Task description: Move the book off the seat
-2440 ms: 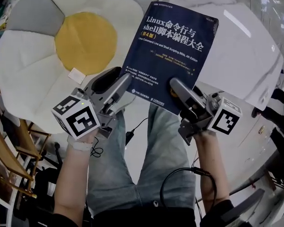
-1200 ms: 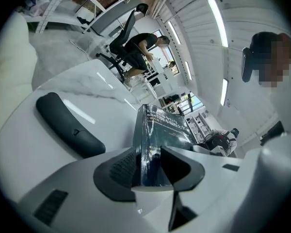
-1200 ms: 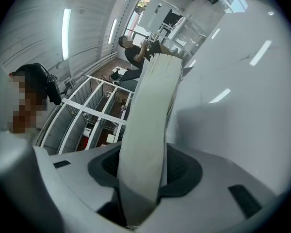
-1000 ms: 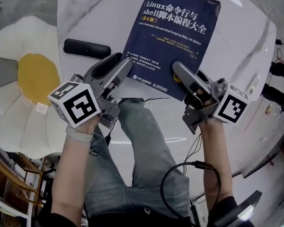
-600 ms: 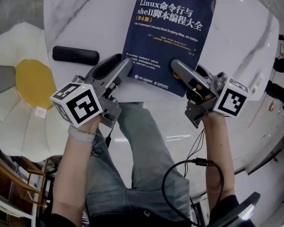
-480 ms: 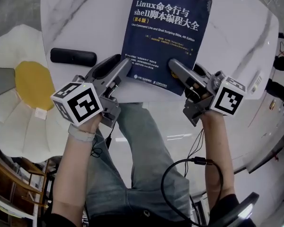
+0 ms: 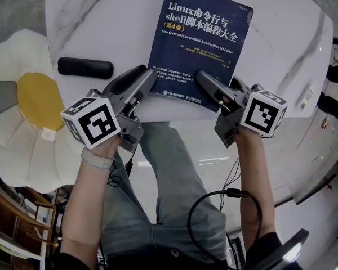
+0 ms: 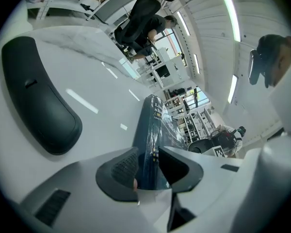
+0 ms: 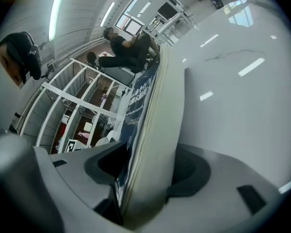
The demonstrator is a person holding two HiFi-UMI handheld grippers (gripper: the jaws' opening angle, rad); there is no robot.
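While the book (image 7: 200,38) is clamped at its near left corner, by the spine, between the pads of the left gripper (image 8: 145,169), whose jaws have just been closing further, the right gripper (image 9: 145,171) is seen with jaws that have just been opening. The book's near right corner is still lodged between those parted jaws: the page edge is rested on the lower pad, and the upper jaw is held just off the cover. From both grippers the dark blue book is stretched away, cover up, on the white marble table (image 7: 101,16), with its near edge close to the table's front rim. A long black object (image 7: 85,67) is laid on the table just left of the left gripper. A fried-egg-shaped cushion (image 7: 28,100) is seen lower down, beyond the table's left side.
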